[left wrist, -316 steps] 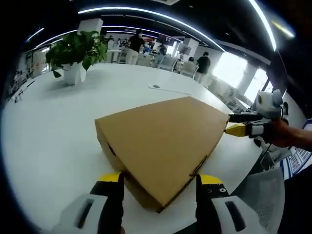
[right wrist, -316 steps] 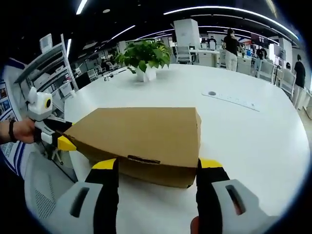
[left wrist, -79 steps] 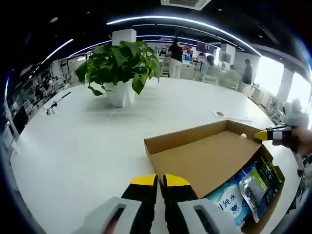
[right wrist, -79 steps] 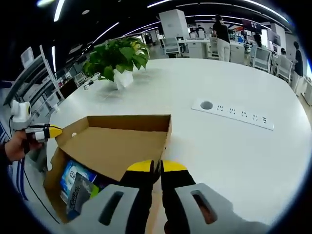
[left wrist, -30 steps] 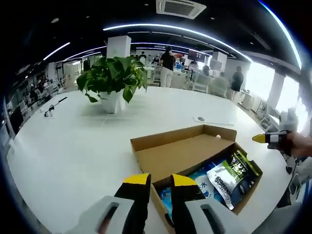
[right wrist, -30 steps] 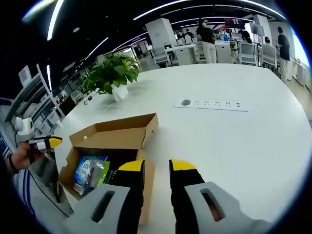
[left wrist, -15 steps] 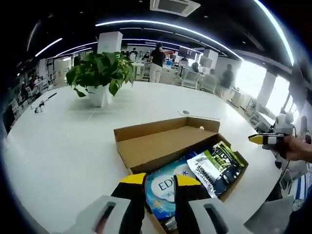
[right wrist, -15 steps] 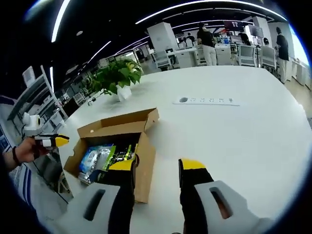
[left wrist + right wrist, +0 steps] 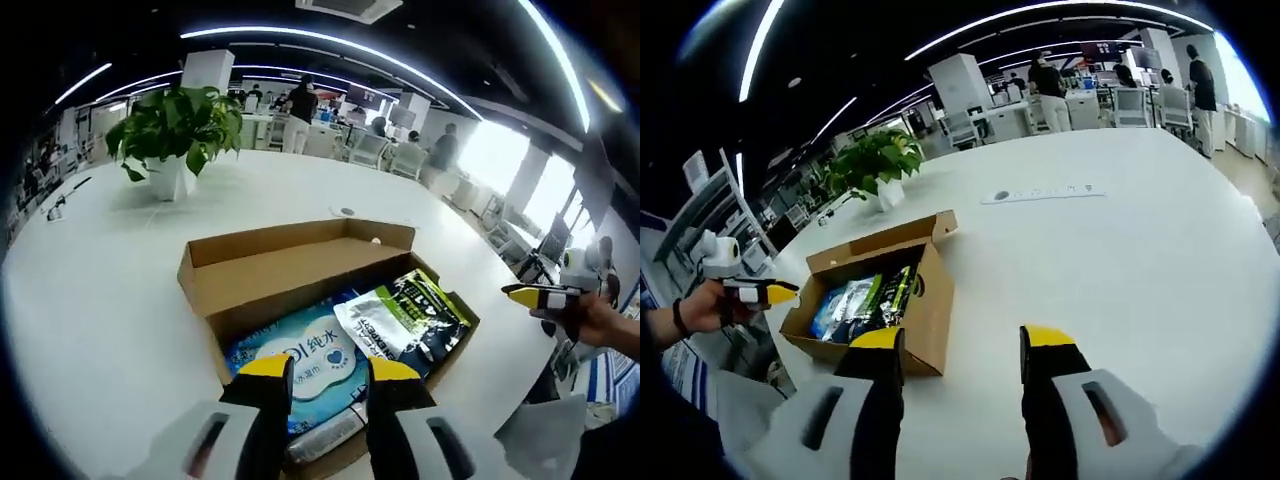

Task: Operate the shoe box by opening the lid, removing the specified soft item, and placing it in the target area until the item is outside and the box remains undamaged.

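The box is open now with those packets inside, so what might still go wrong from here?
The blue-and-white pack lies partly under the green-and-white pouch, so pulling one may drag out the other. The left gripper hangs just over the cardboard box, and its jaws might snag or tear the near wall. The box also sits near the table edge, so a hard tug could slide it off.

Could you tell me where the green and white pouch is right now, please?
In the left gripper view it lies inside the open shoe box, on the right, beside the blue wipes pack: green and white pouch.
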The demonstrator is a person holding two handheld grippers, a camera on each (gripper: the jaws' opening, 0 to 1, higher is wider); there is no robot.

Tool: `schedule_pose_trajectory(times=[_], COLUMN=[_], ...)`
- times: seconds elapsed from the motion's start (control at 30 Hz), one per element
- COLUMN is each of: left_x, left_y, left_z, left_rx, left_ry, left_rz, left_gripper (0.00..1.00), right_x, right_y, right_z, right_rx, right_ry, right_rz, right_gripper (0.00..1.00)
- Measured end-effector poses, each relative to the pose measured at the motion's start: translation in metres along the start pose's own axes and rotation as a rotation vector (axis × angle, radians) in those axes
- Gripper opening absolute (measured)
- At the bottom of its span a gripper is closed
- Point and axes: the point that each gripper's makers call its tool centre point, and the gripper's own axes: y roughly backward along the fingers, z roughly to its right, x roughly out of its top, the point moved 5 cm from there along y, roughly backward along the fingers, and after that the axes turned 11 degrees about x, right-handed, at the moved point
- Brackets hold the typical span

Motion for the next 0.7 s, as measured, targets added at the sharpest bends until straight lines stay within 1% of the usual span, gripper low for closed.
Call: schedule_pose_trajectory(times=[0.1, 0.23, 0.37, 0.7], left_x=[-0.004, -0.006, -0.006, -0.017], left_y=[-0.003, -0.008, -0.014, -0.028], left_z=[0.006, 0.014, 0.021, 0.034], left_rx=[-0.017, -0.032, -0.049, -0.077], left_ry=[0.005, -0.010, -0.004, 0.031], left_rz=[-0.022, -0.040, -0.051, -0.094], left_gripper=[0.29, 0.30, 0.30, 0.30], right_x=[-0.008, -0.015, -0.020, -0.026], right_y=[0.009, 0.018, 0.026, 0.038], right_z=[-0.002, -0.004, -0.003, -0.004], right_rx=[-0.007, -0.014, -0.018, -0.021], right_ry=[-0.024, -0.029, -0.041, -0.040], right_rz=[0.021, 0.027, 0.033, 0.034], right_gripper=[0.44, 0.44, 0.44, 0.45])
